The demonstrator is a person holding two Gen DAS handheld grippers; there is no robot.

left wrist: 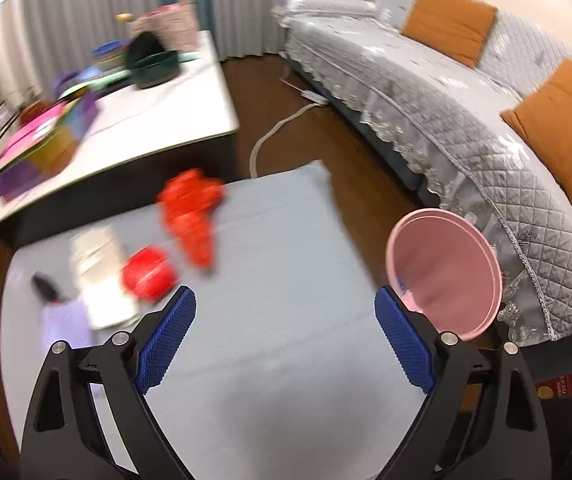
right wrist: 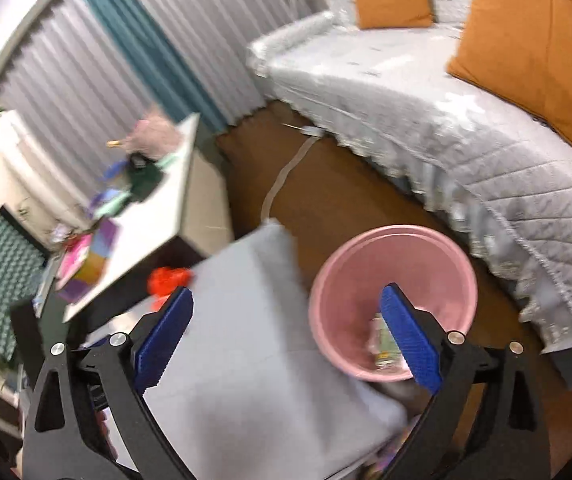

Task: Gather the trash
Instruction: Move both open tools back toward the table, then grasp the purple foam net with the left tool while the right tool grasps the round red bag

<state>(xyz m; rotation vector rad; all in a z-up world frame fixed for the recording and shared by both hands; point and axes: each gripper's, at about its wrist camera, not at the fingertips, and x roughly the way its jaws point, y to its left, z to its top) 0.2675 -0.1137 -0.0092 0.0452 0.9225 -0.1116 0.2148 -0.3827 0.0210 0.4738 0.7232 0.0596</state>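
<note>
A pink bin [left wrist: 452, 280] [right wrist: 370, 276] stands on the brown floor beside a pale grey mat [left wrist: 269, 280] [right wrist: 245, 340]. Crumpled paper and wrappers [right wrist: 382, 348] lie in its bottom. On the mat's left lie blurred red wrappers [left wrist: 191, 216] [right wrist: 167, 278], a red lump [left wrist: 147, 274], white paper [left wrist: 99, 276] and a lilac piece [left wrist: 65, 320]. My left gripper [left wrist: 286, 328] hangs open over the bare mat, nothing between its blue pads. My right gripper [right wrist: 286, 328] is open too, its right finger [right wrist: 410, 344] over the bin, nothing held.
A white low table [left wrist: 173, 120] [right wrist: 153, 216] with coloured boxes, a dark pot and a pink basket stands behind the mat. A grey quilted sofa [left wrist: 446, 112] [right wrist: 446, 120] with orange cushions runs along the right. A white cable [left wrist: 273, 132] lies on the floor between them.
</note>
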